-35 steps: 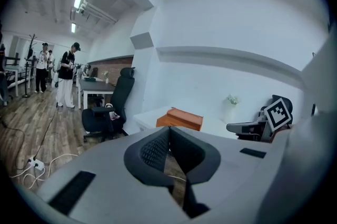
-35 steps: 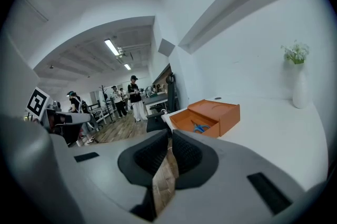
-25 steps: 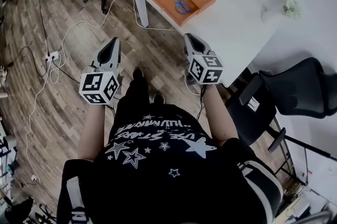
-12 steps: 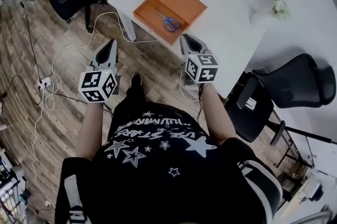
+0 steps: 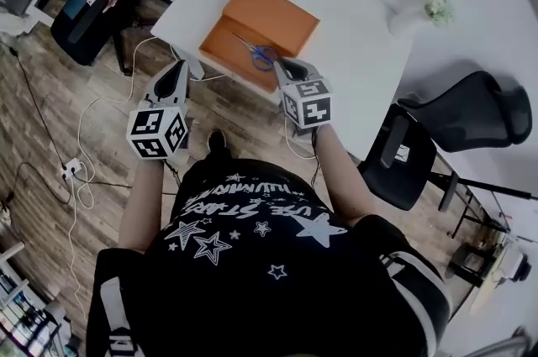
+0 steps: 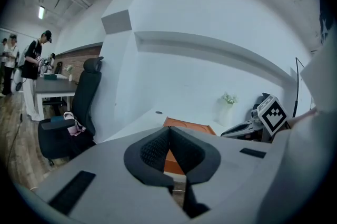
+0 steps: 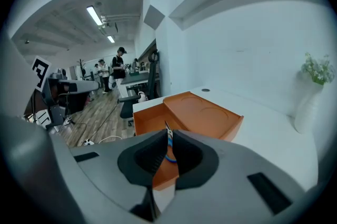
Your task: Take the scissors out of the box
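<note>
Scissors in box near table edge

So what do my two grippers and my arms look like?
Both the left gripper and right gripper are light grey wedges with a dark ribbed claw, each carrying a white cube of black square markers. The person wears a black T-shirt printed with white stars, short-sleeved.
</note>
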Demonstrator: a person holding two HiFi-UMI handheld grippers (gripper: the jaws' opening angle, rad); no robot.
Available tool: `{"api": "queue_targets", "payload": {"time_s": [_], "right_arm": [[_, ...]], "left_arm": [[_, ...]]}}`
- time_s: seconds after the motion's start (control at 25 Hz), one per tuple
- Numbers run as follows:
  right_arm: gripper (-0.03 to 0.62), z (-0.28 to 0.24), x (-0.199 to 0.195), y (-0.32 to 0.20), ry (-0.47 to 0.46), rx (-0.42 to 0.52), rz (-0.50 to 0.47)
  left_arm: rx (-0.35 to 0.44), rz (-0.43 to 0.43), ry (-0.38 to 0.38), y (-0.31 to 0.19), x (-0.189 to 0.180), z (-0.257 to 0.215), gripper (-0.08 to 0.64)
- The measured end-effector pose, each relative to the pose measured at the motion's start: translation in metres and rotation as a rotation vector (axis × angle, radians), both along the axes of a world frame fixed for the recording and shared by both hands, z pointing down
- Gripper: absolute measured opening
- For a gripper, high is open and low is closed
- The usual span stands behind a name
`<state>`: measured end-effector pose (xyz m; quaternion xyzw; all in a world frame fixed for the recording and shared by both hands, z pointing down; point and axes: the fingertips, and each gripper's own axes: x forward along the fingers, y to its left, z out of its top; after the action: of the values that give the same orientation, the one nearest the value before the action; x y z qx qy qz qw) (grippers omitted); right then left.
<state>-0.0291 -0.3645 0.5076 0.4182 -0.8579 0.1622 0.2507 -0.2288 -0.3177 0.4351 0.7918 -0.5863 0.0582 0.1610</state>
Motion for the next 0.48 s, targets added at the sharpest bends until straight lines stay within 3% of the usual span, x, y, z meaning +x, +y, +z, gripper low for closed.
{"api": "queue_targets", "payload": {"time_s": [0.32,0.48], "right_arm": [[0.057,0.026,-0.013,-0.031,0.152,-0.049,-0.009],[0.057,0.041,-0.024,-0.036,0.233,-0.087,-0.076]], "left_arm": [[-0.020,0.089,0.005,-0.058,-0.001,0.009,0.018],[-0.033,0.118,0.009,-0.075,0.000,0.015,0.018]]}}
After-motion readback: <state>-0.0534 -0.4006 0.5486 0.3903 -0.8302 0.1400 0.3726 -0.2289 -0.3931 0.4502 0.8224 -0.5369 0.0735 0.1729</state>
